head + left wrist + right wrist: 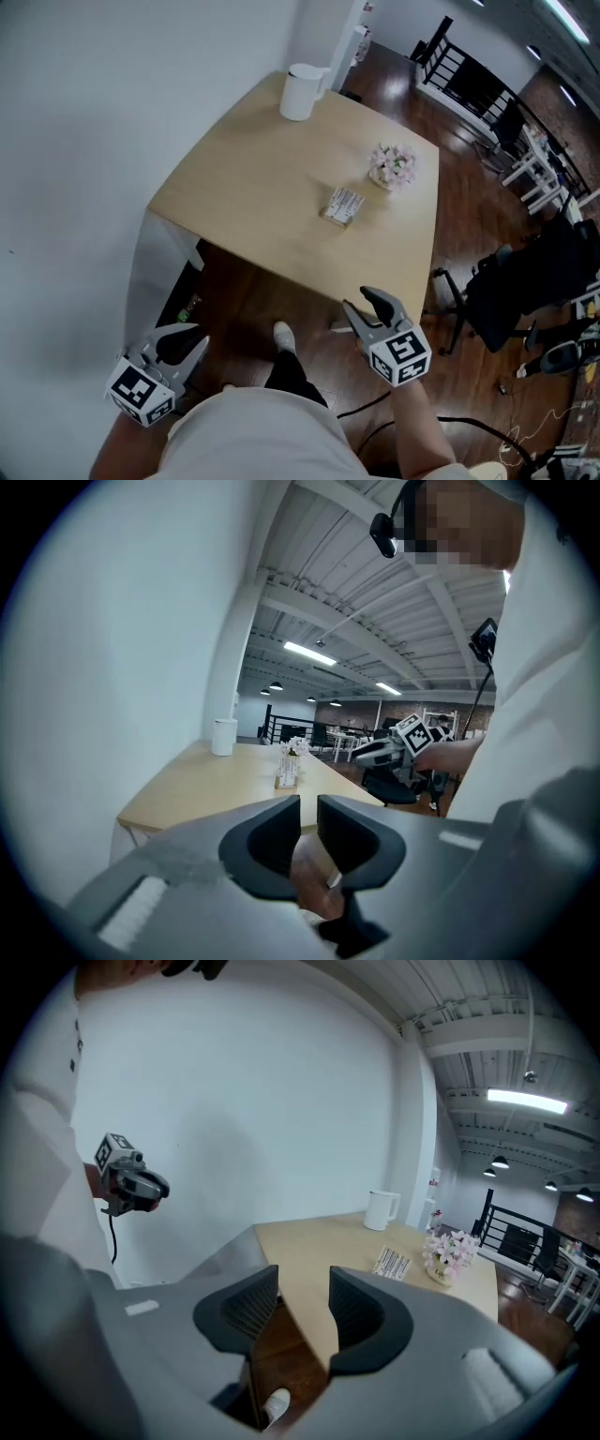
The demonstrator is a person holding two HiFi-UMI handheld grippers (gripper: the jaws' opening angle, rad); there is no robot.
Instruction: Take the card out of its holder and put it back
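The card holder with its striped card lies flat on the wooden table, right of the middle. In the right gripper view the card holder is far ahead; in the left gripper view the card holder is small and distant. Both grippers hang below the table's near edge, well apart from the holder. My right gripper is open, with nothing between its jaws. My left gripper is lower left, its jaws parted by a narrow gap and empty.
A white jug stands at the table's far corner. A small pot of pink flowers sits just behind the holder. A black office chair stands to the right on the wooden floor. A white wall runs along the left.
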